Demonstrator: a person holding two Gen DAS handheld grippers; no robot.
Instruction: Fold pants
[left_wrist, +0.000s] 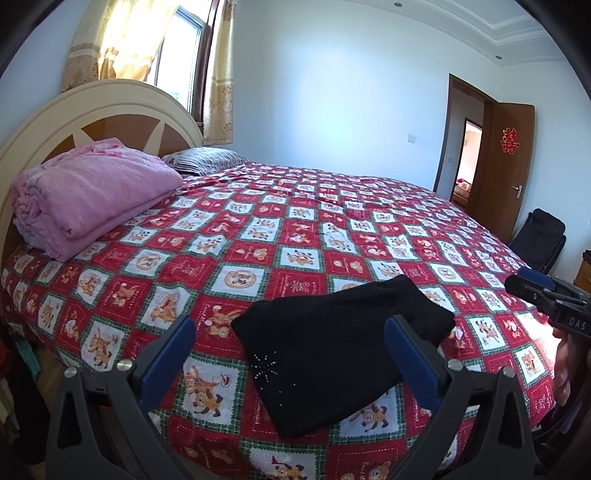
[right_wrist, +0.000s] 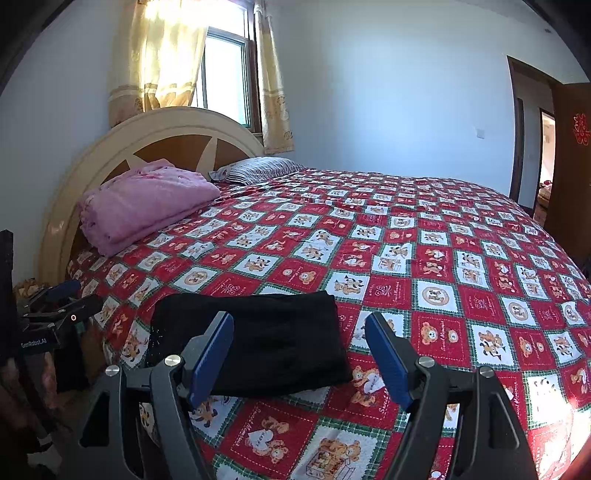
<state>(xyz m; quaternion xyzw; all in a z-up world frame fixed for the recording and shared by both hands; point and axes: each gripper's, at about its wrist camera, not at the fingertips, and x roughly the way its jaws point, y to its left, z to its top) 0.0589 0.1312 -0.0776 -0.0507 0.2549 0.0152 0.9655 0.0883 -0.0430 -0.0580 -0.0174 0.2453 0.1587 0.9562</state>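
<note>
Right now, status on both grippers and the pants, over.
Left gripper open, empty. Right gripper open, empty. Black fabric pants folded into a compact rectangle on the red checked cartoon bedspread, untouched. Nothing in the way; folded pink blanket far off.

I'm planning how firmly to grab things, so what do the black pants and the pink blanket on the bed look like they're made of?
The black pants look like a soft, matte knit or fleece: no sheen, thick rounded fold edges, small shiny studs on one corner. The pink blanket looks like plush or quilted fabric, with puffy stacked layers and a faintly fuzzy surface. Exact fibres cannot be told.
</note>
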